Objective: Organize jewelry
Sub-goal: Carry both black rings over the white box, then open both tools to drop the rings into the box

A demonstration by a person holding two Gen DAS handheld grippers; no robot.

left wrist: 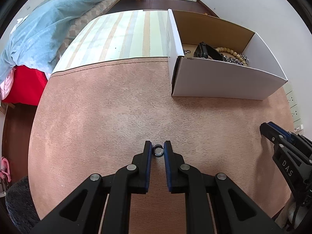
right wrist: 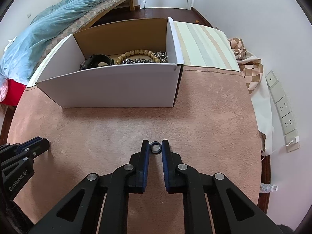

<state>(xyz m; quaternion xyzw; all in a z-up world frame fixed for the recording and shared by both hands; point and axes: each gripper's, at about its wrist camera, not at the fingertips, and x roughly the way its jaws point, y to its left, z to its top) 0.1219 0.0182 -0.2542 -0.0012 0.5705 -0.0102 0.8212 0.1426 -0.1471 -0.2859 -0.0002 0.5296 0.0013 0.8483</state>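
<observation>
Black and dark-metal, a small ring [left wrist: 158, 150] is sitting between the blue-padded fingertips of the left gripper [left wrist: 157, 148], right at their tips; the jaws are closing narrowly around it, and the ring is appearing to touch both pads (contact on the right pad is hard to confirm). In the right wrist view a second small ring [right wrist: 155, 147] is lying the same way between the tips of the right gripper [right wrist: 155, 146], whose jaws are standing just as narrowly around it. Whether either ring is being pinched or merely bracketed on the cloth cannot be told for certain.

Both rings are resting low over the pink cloth [left wrist: 109, 117] covering the table. Each gripper is showing at the edge of the other's view, well apart from it.

Farther on, the white cardboard box [right wrist: 109, 89] is standing open on the cloth, holding a beaded bracelet [right wrist: 136, 53], silver chain pieces [right wrist: 140, 60] and a black strap-like item [right wrist: 97, 60] together on its floor.

Beyond the box a striped cloth [left wrist: 124, 37] is lying, and past that a bed with a blue blanket [left wrist: 50, 25].
</observation>
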